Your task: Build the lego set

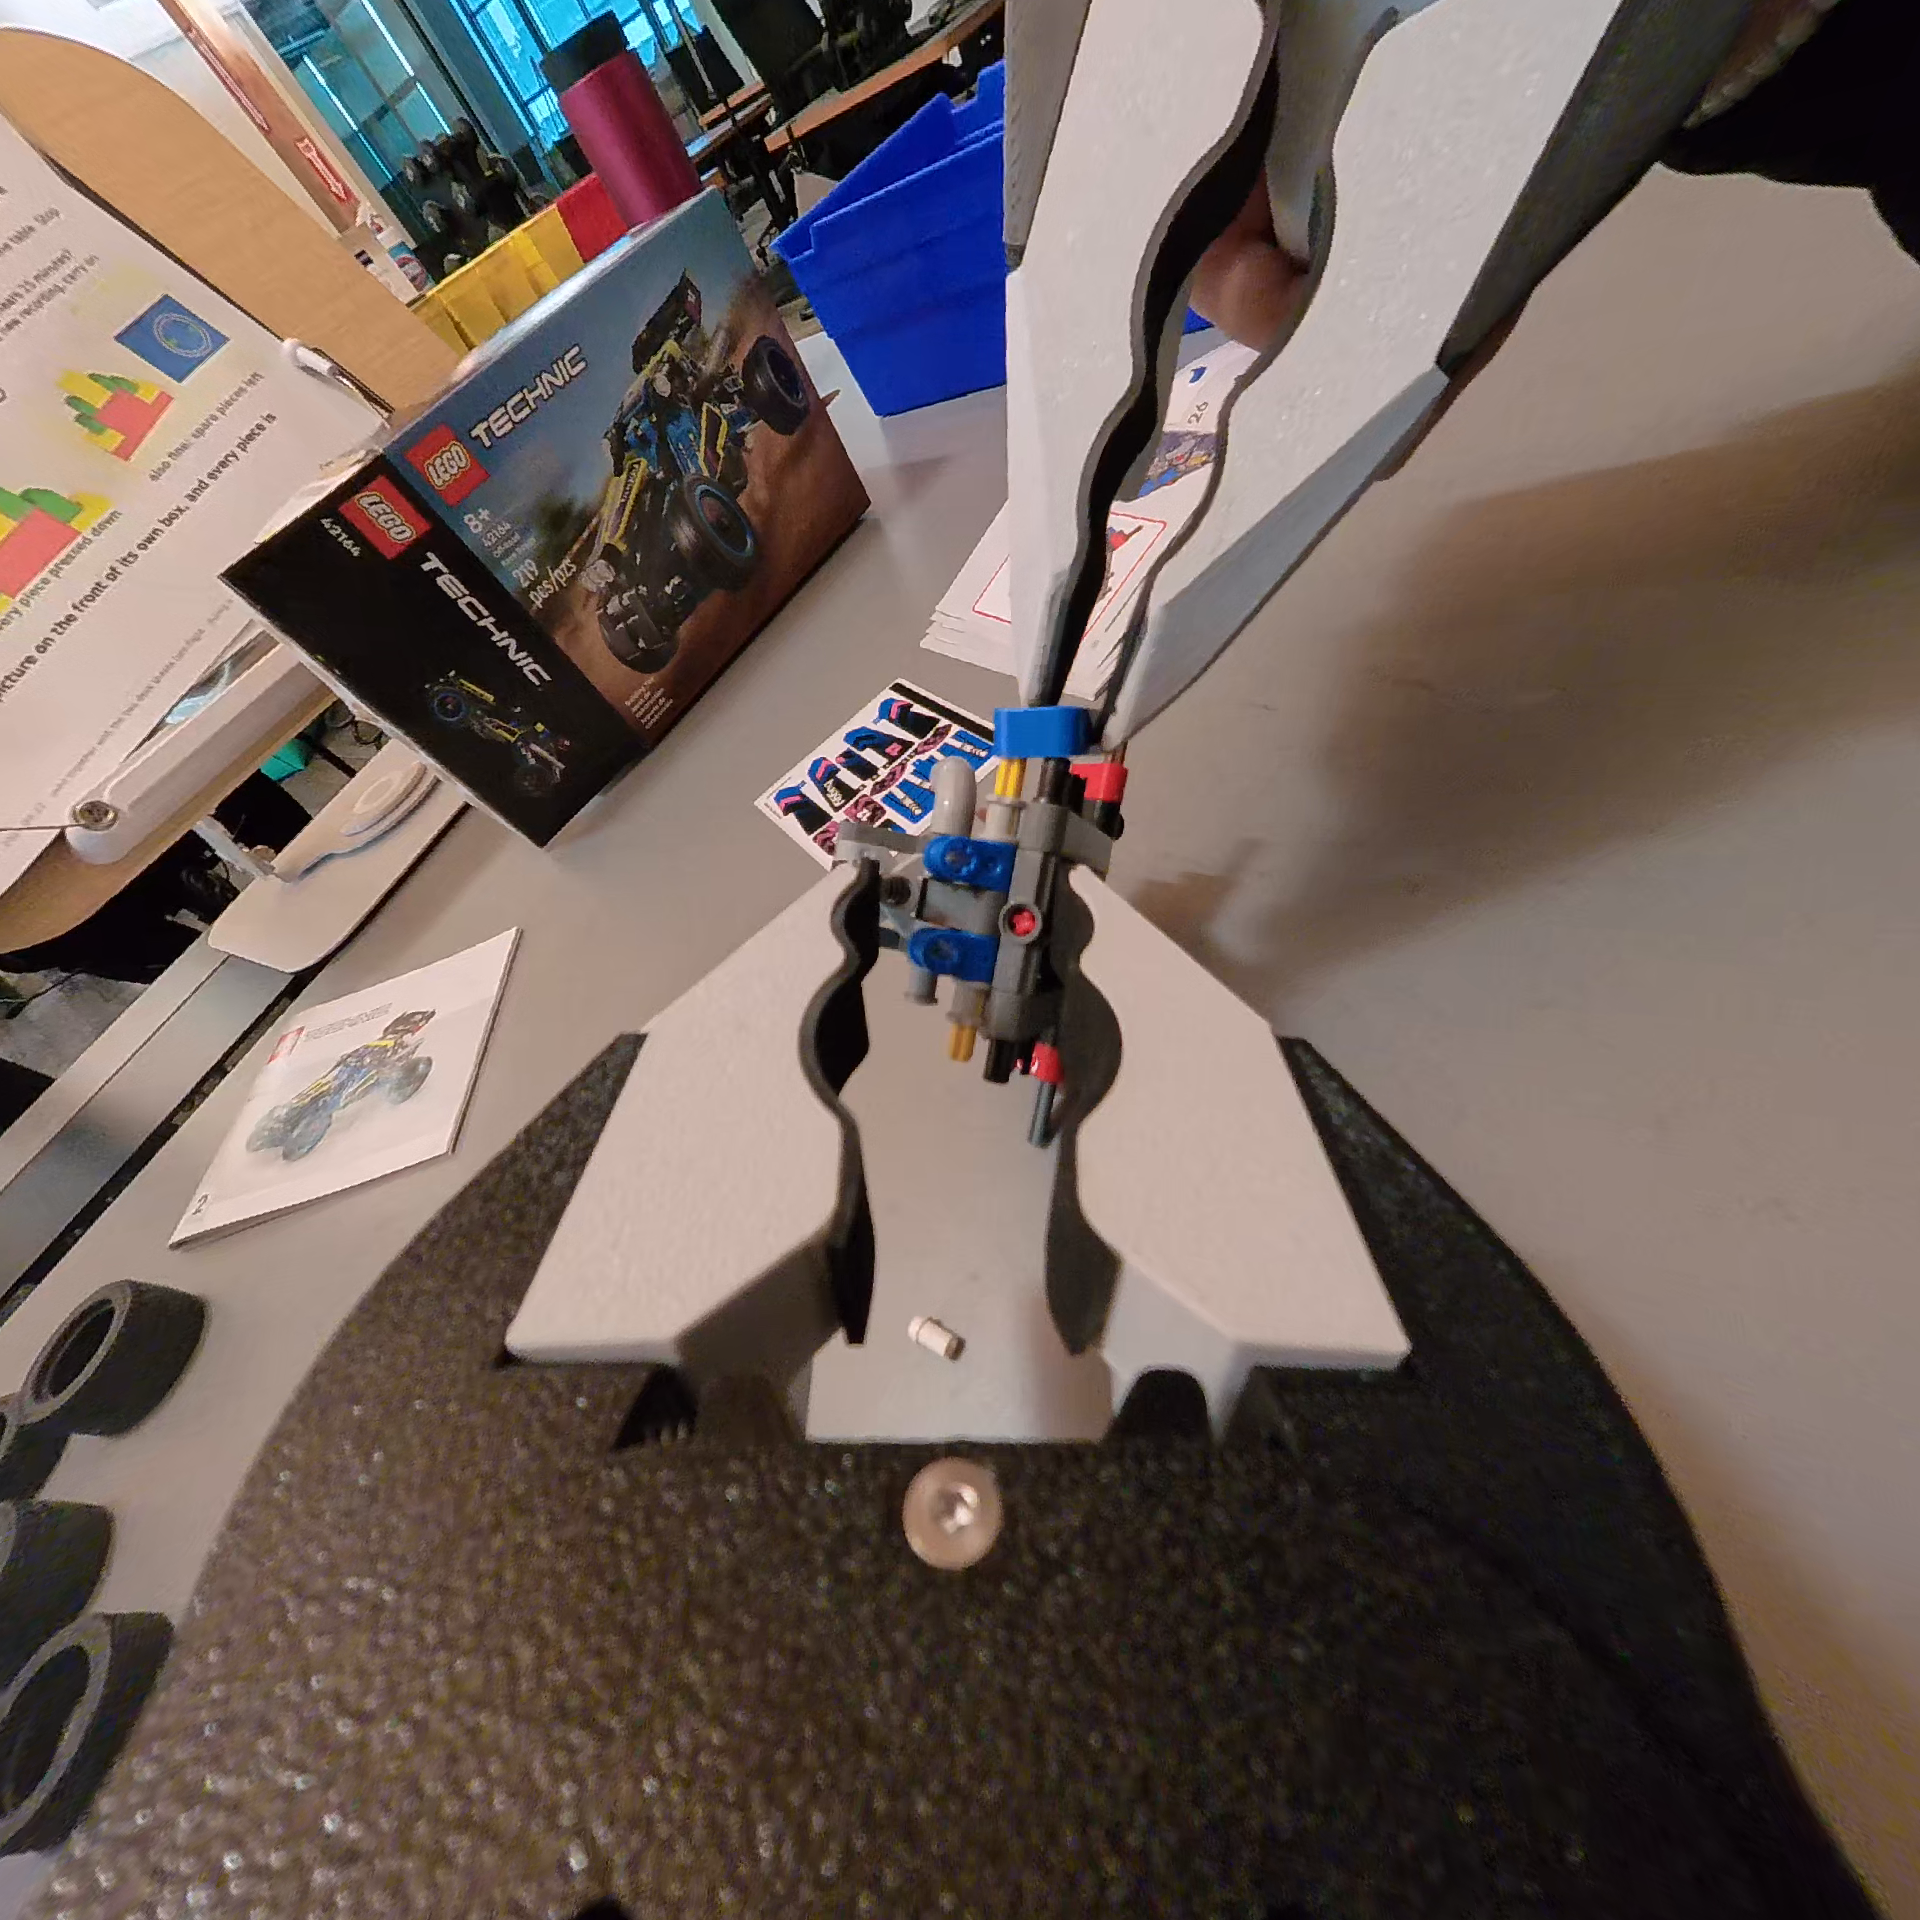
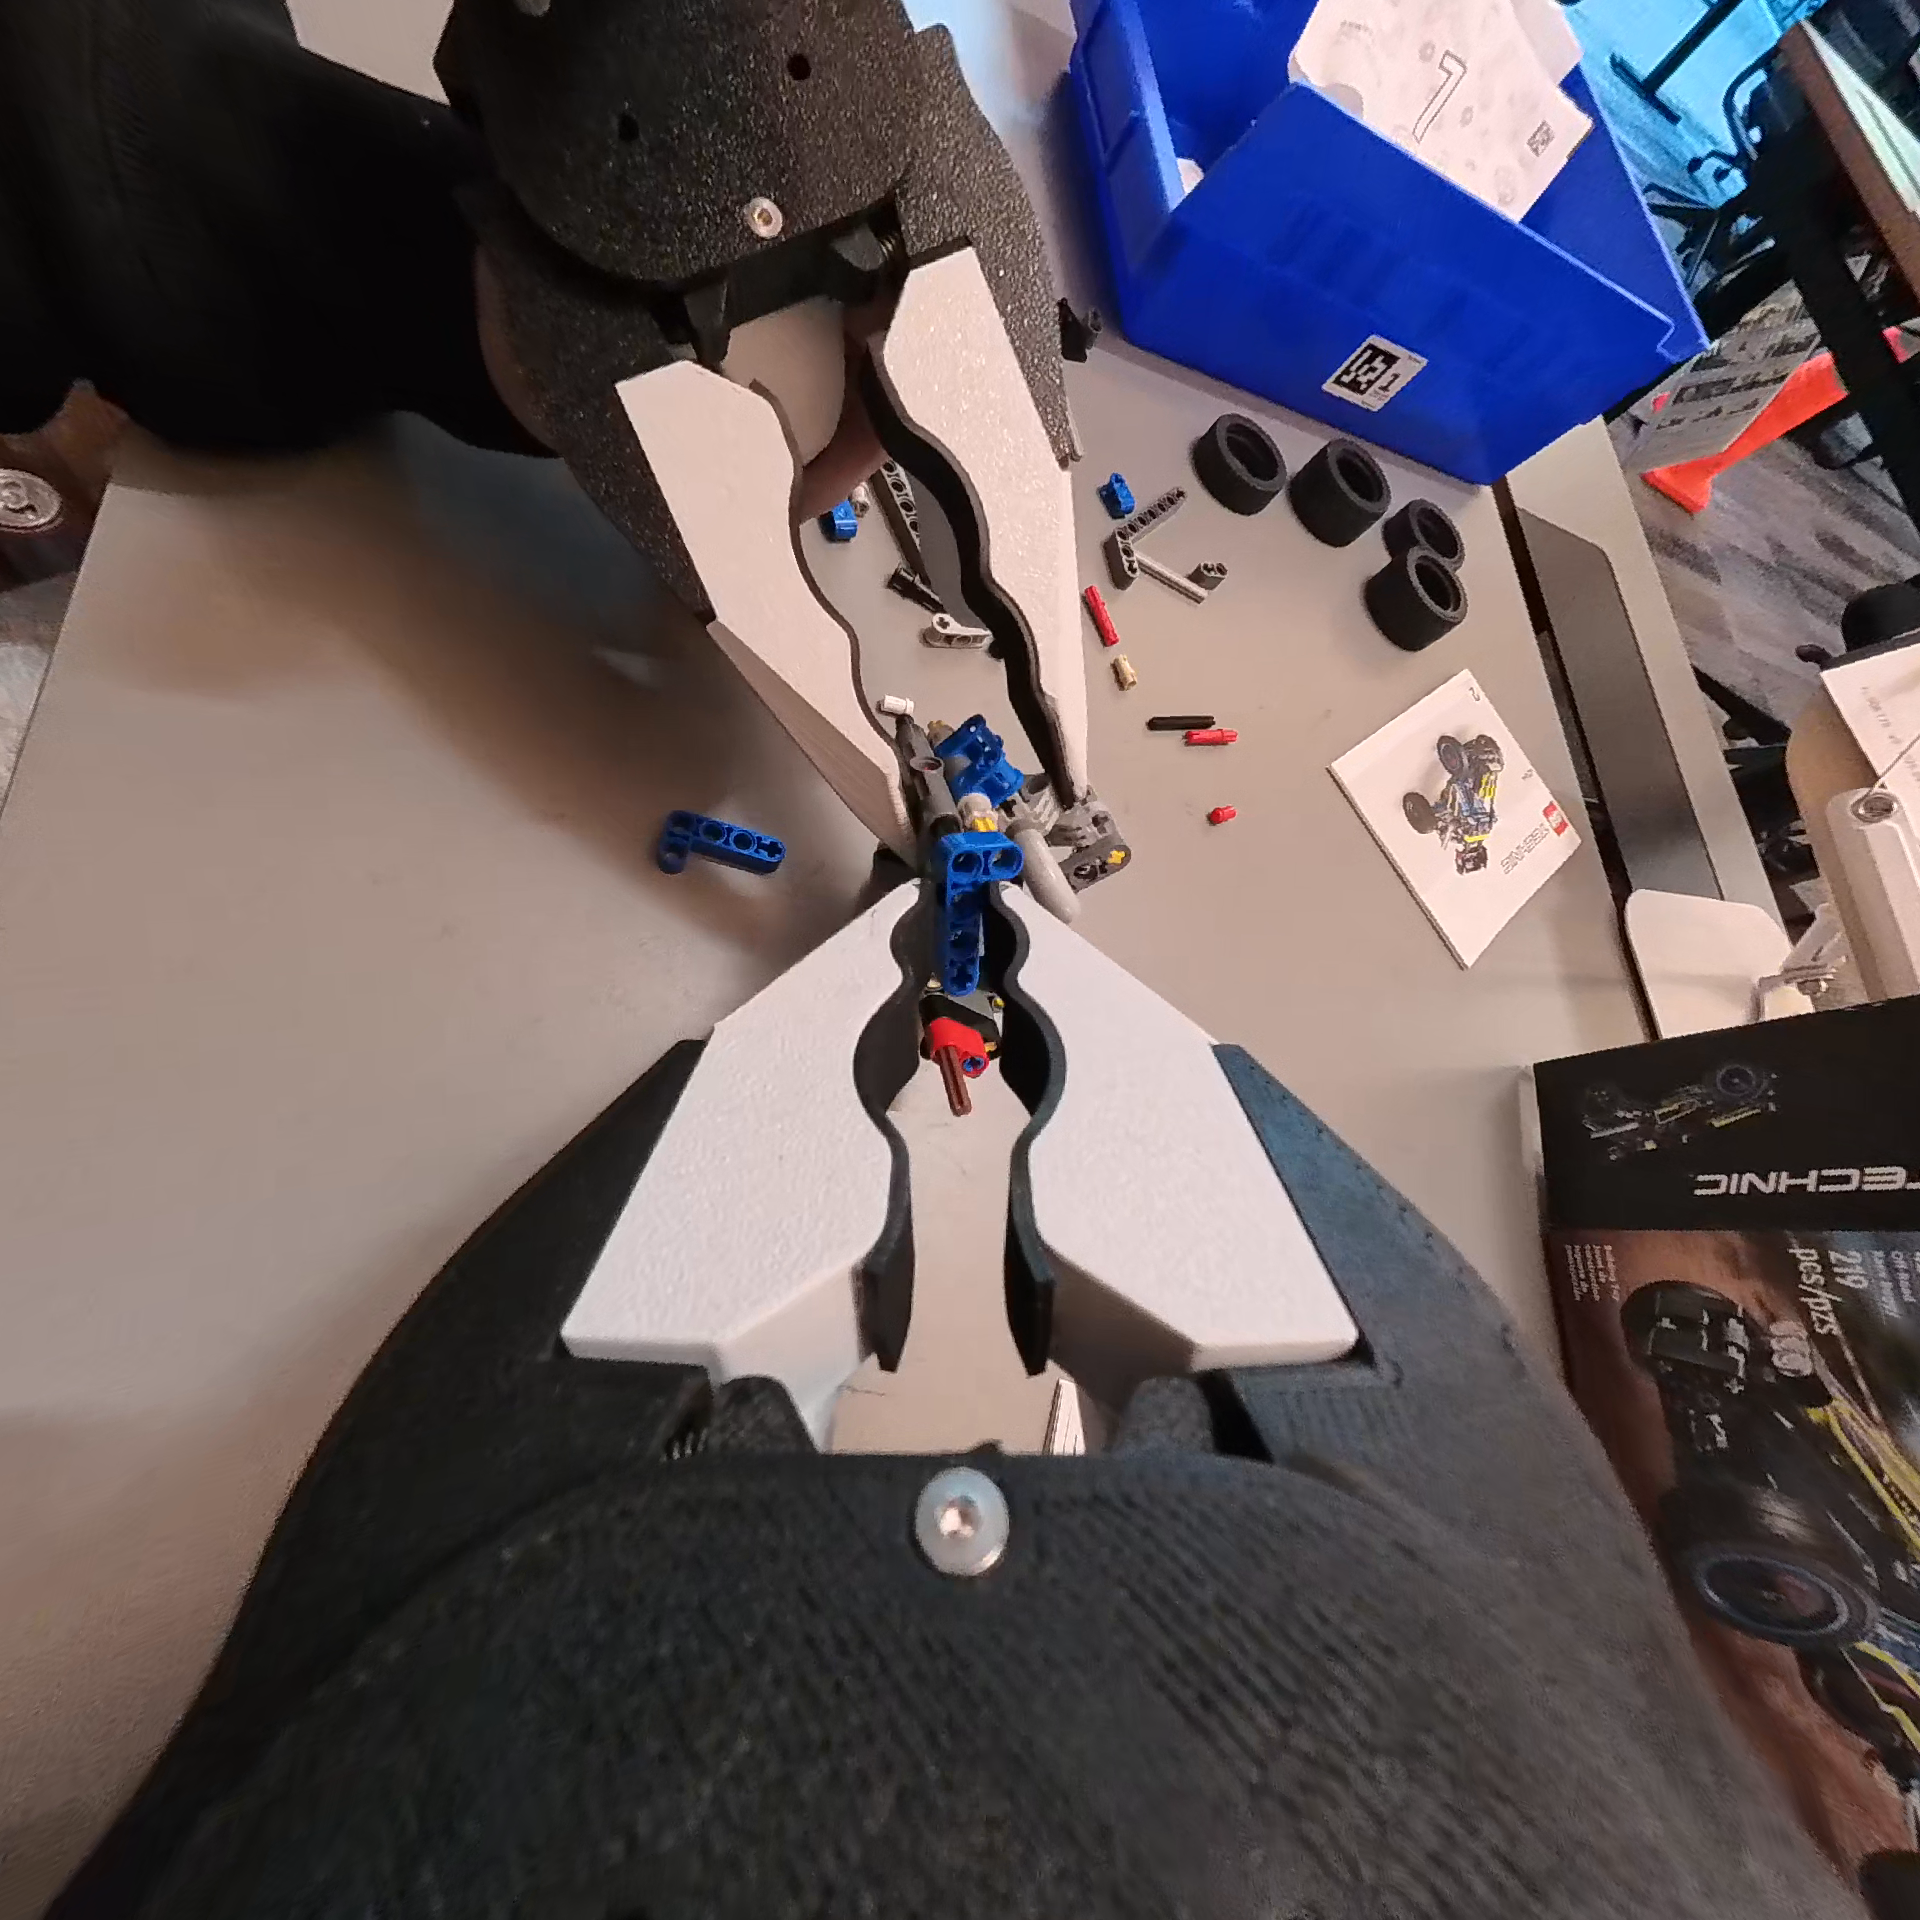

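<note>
A small Lego assembly [image 1: 977,925] of grey beams, blue connectors, and yellow, black and red axles is held upright above the grey table [image 1: 1558,935]. My left gripper [image 1: 971,904] is shut on its grey middle. My right gripper [image 1: 1070,722] comes down from above, shut on a blue beam [image 1: 1039,727] at the assembly's top. In the right wrist view my right gripper [image 2: 964,904] clamps the blue beam [image 2: 971,883], with a red bush and brown axle behind it. The left gripper [image 2: 987,805] holds the assembly [image 2: 1049,821] from the far side.
The Lego box [image 1: 582,520] stands to the left, with an instruction booklet [image 1: 353,1081] and a sticker sheet [image 1: 883,769] nearby. Blue bins [image 2: 1351,260], several black tyres [image 2: 1340,520], loose pins and beams [image 2: 1143,551] and a blue L-beam [image 2: 717,842] lie on the table. Left and right tips are no more than a few centimetres apart.
</note>
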`<state>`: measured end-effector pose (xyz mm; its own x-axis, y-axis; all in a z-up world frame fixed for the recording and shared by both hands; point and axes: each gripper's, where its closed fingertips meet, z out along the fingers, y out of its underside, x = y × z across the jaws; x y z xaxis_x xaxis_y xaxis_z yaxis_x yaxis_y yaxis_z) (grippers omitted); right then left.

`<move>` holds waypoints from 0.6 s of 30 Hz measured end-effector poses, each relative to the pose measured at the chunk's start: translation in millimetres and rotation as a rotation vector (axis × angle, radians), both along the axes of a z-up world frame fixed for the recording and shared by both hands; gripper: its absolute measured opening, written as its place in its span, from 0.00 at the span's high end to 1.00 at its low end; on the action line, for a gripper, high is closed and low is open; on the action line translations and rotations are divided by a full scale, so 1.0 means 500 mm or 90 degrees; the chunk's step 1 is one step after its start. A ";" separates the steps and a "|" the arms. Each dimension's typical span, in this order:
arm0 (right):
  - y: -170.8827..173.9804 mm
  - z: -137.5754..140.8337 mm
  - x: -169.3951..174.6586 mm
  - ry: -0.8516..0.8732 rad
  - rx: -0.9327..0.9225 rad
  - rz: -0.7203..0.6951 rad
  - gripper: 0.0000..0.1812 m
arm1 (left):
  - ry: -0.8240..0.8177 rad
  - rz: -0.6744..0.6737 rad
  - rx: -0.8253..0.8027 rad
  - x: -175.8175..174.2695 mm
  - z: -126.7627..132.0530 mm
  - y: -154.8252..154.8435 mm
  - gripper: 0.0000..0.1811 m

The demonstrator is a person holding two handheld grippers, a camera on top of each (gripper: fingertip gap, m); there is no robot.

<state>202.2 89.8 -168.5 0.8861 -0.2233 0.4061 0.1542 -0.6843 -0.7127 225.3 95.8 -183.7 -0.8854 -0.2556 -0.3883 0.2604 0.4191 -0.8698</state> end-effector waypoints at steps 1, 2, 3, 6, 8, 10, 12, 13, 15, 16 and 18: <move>0.000 -0.003 0.000 0.002 -0.007 0.001 0.97 | -0.002 0.000 0.002 -0.001 0.000 0.000 0.83; 0.000 -0.006 0.001 0.002 -0.018 -0.002 0.97 | -0.003 0.000 0.004 -0.001 -0.001 -0.001 0.83; 0.000 -0.007 0.002 -0.007 -0.031 -0.003 0.97 | -0.003 0.001 0.006 -0.001 -0.001 -0.001 0.83; 0.001 -0.007 0.003 -0.047 -0.082 -0.007 0.97 | -0.009 0.006 0.010 0.001 -0.001 0.001 0.83; 0.000 -0.009 0.004 -0.094 -0.141 -0.013 0.97 | -0.017 0.012 0.020 0.002 -0.001 0.001 0.84; -0.001 -0.010 0.006 -0.134 -0.192 -0.026 0.97 | -0.017 0.017 0.024 0.003 -0.001 0.001 0.83; -0.003 -0.011 0.008 -0.184 -0.249 -0.036 0.97 | -0.019 0.023 0.028 0.005 -0.001 0.001 0.84; -0.003 -0.011 0.009 -0.202 -0.273 -0.040 0.97 | -0.021 0.026 0.031 0.005 -0.001 0.001 0.84; -0.002 -0.011 0.012 -0.233 -0.310 -0.044 0.97 | -0.025 0.033 0.030 0.008 -0.001 0.002 0.84; -0.002 -0.012 0.013 -0.245 -0.330 -0.043 0.97 | -0.025 0.034 0.029 0.008 -0.001 0.002 0.84; -0.003 -0.013 0.015 -0.259 -0.371 -0.042 0.97 | -0.026 0.036 0.029 0.010 -0.001 0.003 0.84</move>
<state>209.5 88.5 -174.9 0.6305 0.0827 0.7717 0.2754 -0.9534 -0.1229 230.1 97.1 -184.3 -0.8531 -0.2862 -0.4363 0.2702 0.4730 -0.8386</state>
